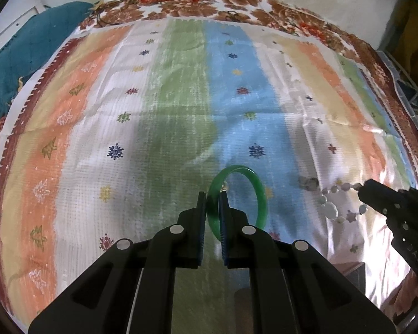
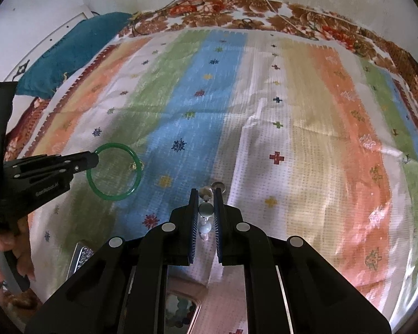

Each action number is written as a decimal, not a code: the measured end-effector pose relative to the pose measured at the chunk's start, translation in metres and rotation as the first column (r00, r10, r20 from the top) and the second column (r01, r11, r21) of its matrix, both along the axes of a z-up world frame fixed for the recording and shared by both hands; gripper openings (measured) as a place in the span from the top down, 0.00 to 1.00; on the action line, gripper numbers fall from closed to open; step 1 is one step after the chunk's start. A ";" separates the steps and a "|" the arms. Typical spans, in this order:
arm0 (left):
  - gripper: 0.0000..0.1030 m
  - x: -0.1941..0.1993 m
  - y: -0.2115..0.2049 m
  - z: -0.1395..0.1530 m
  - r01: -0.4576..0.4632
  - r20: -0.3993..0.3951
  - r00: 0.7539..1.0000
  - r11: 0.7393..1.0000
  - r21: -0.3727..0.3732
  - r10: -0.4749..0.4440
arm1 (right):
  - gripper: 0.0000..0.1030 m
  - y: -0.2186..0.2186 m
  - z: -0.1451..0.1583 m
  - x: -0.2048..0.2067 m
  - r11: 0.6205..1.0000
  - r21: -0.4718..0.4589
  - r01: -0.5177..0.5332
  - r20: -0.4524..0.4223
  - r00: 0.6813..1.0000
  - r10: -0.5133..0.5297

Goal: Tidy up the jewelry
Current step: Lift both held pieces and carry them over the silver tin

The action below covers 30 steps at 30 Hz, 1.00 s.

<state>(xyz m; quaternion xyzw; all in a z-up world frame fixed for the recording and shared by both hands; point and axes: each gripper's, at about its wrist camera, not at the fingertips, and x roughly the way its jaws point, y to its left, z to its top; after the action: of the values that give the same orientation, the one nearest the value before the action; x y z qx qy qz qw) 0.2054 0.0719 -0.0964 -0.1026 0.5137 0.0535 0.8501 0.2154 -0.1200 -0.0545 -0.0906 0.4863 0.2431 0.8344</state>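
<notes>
My left gripper [image 1: 212, 196] is shut on a green bangle [image 1: 260, 192], pinching its left rim and holding it upright over the striped cloth [image 1: 181, 97]. The bangle also shows in the right wrist view [image 2: 112, 194], held by the left gripper [image 2: 93, 160]. My right gripper [image 2: 206, 193] is shut on a pale bead bracelet [image 2: 205, 210], whose beads hang between the fingers. In the left wrist view the bead bracelet [image 1: 330, 208] dangles from the right gripper [image 1: 362, 190] above the cloth. A small grey earring [image 1: 308, 182] lies on the cloth beside it.
A teal cloth [image 1: 22, 55] lies at the far left edge of the bed. A floral blanket [image 1: 209, 2] borders the striped cloth. A small box with beads [image 2: 181, 309] sits below the right gripper. A silvery item [image 2: 80, 256] lies near the front left.
</notes>
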 end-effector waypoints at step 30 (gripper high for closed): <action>0.92 -0.055 -0.042 0.051 0.062 0.112 0.992 0.998 0.024 -0.064 | 0.89 -0.015 0.050 -0.049 0.998 0.062 -0.023 0.107 0.994 0.016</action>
<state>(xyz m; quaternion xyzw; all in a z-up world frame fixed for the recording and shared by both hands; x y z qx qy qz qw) 0.1500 0.0299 -0.0455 -0.0806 0.4674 0.0259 0.8800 0.1666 -0.1348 -0.0044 -0.0818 0.4324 0.2613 0.8591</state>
